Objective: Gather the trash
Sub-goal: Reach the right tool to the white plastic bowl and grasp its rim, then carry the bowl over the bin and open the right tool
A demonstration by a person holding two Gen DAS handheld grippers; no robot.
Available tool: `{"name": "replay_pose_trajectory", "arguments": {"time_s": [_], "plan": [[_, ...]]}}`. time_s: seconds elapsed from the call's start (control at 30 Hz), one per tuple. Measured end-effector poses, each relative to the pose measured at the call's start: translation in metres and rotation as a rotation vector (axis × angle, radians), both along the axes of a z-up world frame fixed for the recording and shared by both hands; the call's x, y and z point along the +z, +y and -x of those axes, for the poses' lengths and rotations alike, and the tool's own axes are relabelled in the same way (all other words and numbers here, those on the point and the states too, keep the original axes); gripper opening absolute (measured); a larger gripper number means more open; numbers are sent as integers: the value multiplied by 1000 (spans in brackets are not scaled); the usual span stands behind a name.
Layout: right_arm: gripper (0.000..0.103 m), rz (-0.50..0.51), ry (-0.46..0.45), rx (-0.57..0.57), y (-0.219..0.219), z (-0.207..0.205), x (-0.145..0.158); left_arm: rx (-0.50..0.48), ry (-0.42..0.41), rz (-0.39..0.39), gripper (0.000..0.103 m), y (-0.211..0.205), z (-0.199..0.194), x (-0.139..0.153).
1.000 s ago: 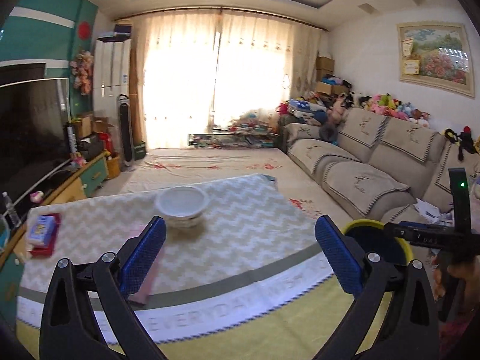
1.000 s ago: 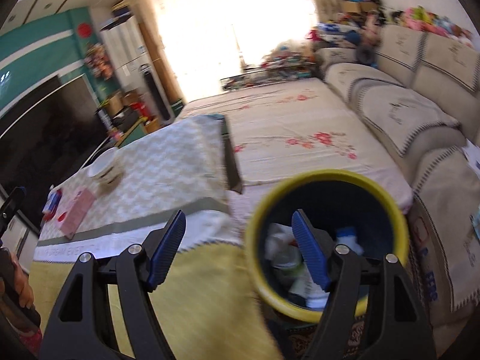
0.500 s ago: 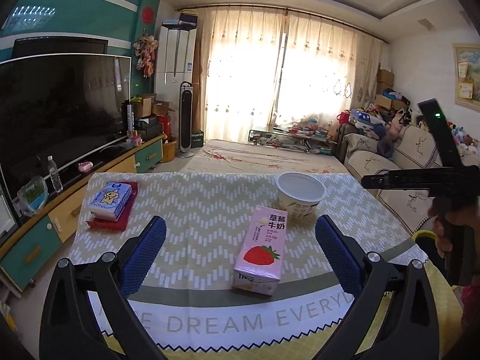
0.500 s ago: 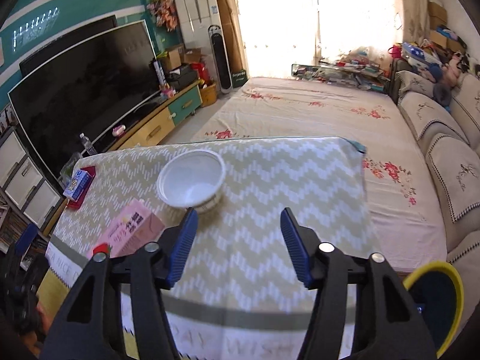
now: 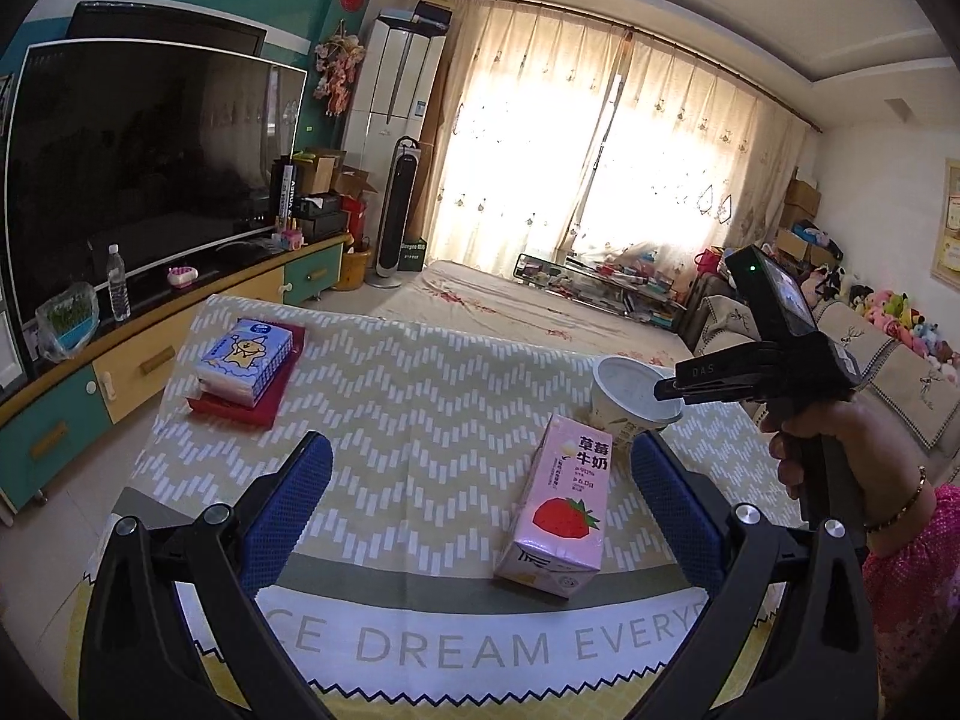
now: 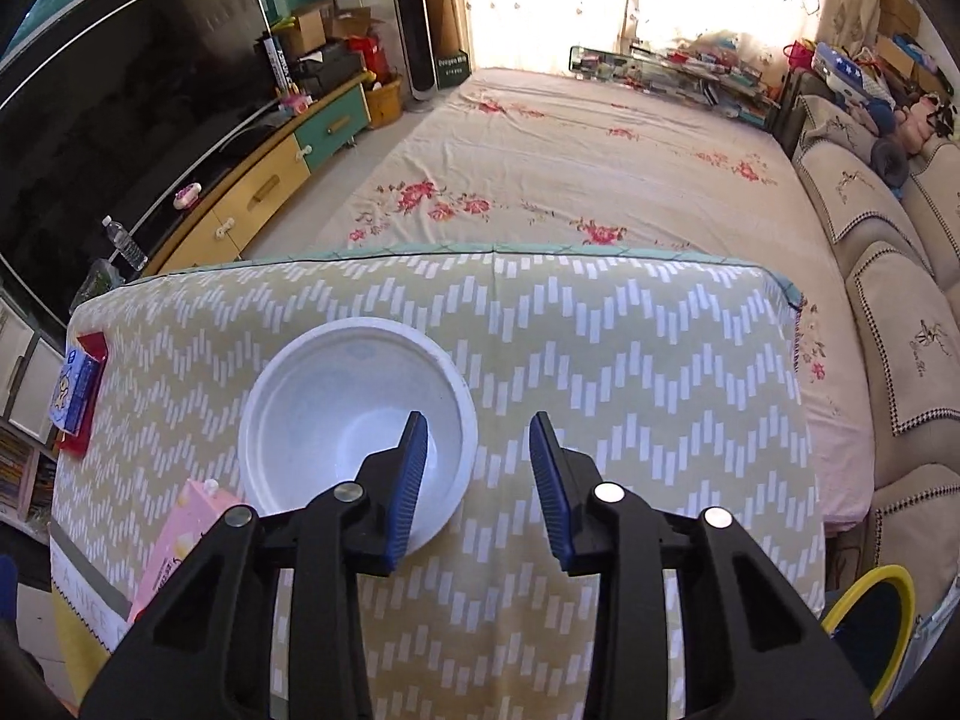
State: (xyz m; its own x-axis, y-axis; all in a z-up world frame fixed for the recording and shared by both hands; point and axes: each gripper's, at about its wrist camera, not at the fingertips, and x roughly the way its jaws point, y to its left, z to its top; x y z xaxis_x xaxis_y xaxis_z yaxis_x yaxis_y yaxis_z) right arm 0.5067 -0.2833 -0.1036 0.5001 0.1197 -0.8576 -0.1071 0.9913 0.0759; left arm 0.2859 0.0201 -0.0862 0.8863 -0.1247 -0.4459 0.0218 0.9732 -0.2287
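Note:
A white paper bowl [image 6: 354, 420] stands on the chevron tablecloth [image 6: 630, 360]. My right gripper [image 6: 478, 450] is open just above its right rim, the left finger over the bowl's inside and the right finger outside it. The bowl also shows in the left wrist view [image 5: 630, 399], partly behind the right gripper's body. A pink strawberry milk carton [image 5: 561, 510] lies beside the bowl, also seen at the left in the right wrist view [image 6: 174, 546]. My left gripper [image 5: 474, 504] is open and empty, low over the table's near edge, left of the carton.
A tissue pack on a red box [image 5: 246, 360] sits at the table's far left. A yellow-rimmed trash bin [image 6: 870, 618] stands off the table's right corner. A sofa [image 6: 888, 276] runs along the right, a TV and cabinet [image 5: 150, 180] along the left.
The right gripper swung from above the trash bin to the table and came down over the bowl's rim. The left gripper turned left to face the table and the carton.

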Motion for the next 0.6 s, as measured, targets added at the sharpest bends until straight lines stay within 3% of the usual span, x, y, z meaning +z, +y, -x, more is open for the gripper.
{"name": "replay_pose_trajectory", "arguments": {"time_s": [0.17,0.6], "plan": [[12,-16,35,-5,3,-8,-11,-7,-4,-1,98,-2,1,0],[6,-64,-39,-21,-18,19,4,-24,7,2,98,-3,-1,-2]]}}
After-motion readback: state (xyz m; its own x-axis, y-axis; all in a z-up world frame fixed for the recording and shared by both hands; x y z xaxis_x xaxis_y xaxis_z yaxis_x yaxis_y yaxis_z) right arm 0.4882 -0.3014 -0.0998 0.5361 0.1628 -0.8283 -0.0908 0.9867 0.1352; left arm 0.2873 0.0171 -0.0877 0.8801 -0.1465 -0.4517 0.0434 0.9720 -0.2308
